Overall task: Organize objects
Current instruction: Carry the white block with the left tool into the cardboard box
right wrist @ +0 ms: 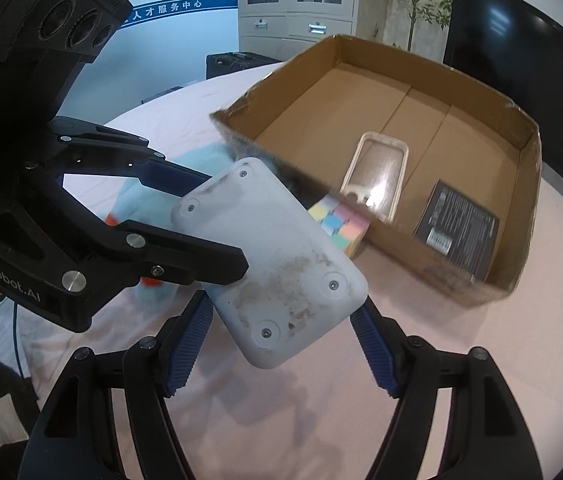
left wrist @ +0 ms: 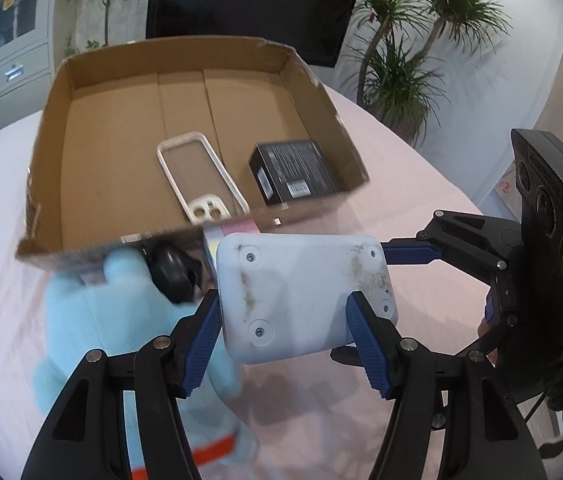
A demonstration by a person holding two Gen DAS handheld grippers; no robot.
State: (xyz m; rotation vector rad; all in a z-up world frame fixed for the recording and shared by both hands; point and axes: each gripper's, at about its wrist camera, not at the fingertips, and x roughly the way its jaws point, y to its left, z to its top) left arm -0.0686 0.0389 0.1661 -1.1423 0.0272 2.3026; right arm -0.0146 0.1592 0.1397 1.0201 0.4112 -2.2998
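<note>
Pale-blue plastic case [left wrist: 305,300], pinched by both the left gripper [left wrist: 285,344] and right gripper [right wrist: 281,344], should clear the cardboard box [left wrist: 317,92] near wall before either lets go.

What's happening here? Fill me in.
A person with two handheld grippers is sorting things into a cardboard box. The left gripper and right gripper both bracket a scuffed white device, held in the air in front of the box. A phone case and black box already lie inside. A blue plush toy and pastel cube remain on the table.
</note>
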